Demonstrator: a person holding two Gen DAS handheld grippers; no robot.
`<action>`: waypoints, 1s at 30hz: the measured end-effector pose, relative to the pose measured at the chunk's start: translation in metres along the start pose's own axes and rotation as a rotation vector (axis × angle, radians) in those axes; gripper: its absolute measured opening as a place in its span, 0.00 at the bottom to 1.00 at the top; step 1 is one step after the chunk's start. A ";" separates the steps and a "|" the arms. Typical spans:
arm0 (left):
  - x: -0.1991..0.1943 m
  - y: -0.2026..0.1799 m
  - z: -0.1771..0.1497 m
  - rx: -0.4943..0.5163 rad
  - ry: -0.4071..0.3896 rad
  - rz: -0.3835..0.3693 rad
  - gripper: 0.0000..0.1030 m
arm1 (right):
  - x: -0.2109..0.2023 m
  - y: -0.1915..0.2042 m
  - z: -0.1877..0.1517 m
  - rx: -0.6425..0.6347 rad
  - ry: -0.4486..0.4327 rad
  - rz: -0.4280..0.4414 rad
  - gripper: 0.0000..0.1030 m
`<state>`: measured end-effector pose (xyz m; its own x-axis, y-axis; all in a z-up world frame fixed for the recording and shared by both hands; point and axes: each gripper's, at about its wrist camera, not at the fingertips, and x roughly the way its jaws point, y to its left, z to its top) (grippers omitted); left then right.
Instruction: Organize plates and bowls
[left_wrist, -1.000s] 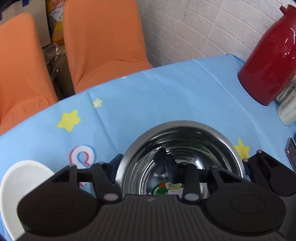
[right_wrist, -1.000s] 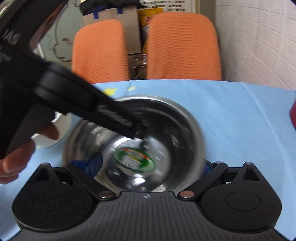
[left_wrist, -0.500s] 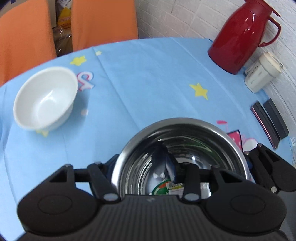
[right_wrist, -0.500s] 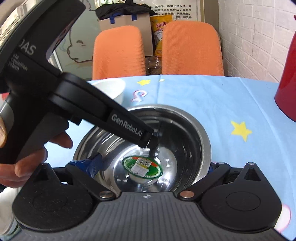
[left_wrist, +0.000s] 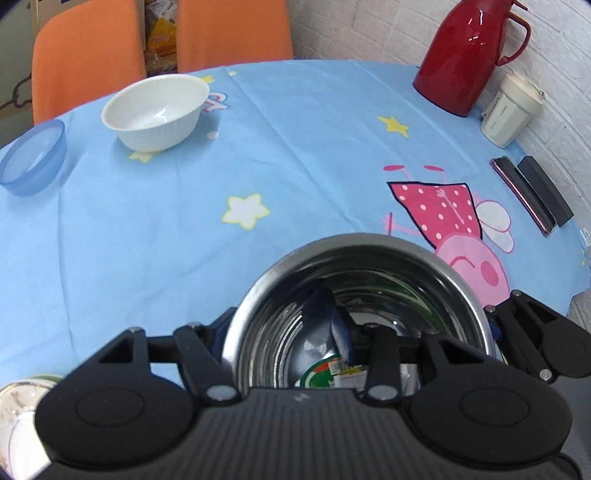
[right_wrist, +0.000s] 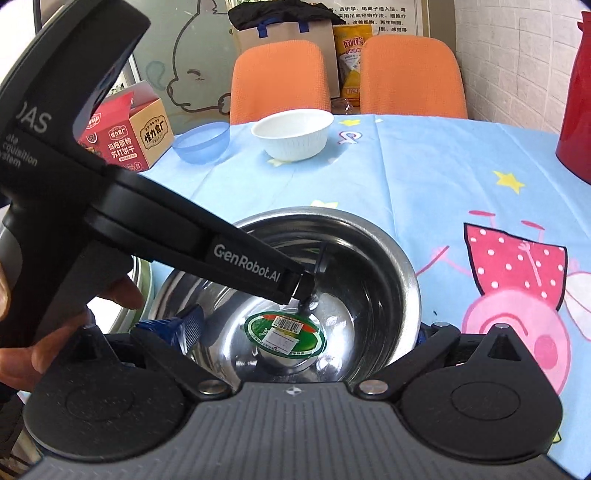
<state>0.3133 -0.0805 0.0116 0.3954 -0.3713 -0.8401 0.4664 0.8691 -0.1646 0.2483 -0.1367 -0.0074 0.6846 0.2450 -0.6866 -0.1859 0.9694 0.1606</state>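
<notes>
Both tongs swung the steel bowl (right_wrist: 291, 295) out over the table (left_wrist: 295, 155), left tongs (left_wrist: 280, 332) clamped on its rim, right tongs (right_wrist: 310, 325) gripping too, probably heading toward stacking.

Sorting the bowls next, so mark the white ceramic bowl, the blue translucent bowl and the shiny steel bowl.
white ceramic bowl (left_wrist: 155, 110), left wrist view, inner wall.
blue translucent bowl (right_wrist: 201, 142), right wrist view, outer wall.
shiny steel bowl (right_wrist: 373, 280), right wrist view, inner wall.
</notes>
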 end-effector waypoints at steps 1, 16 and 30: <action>0.002 0.001 0.002 0.002 -0.001 0.005 0.39 | 0.002 -0.001 0.001 0.011 -0.001 -0.006 0.89; -0.038 0.034 0.002 -0.055 -0.154 0.042 0.70 | -0.041 -0.038 -0.031 0.139 -0.084 -0.020 0.87; -0.094 0.116 0.014 -0.122 -0.222 0.176 0.70 | -0.059 -0.075 0.000 0.100 -0.147 -0.059 0.87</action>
<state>0.3413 0.0503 0.0791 0.6315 -0.2624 -0.7296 0.2826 0.9542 -0.0985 0.2221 -0.2238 0.0207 0.7890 0.1802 -0.5873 -0.0761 0.9773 0.1977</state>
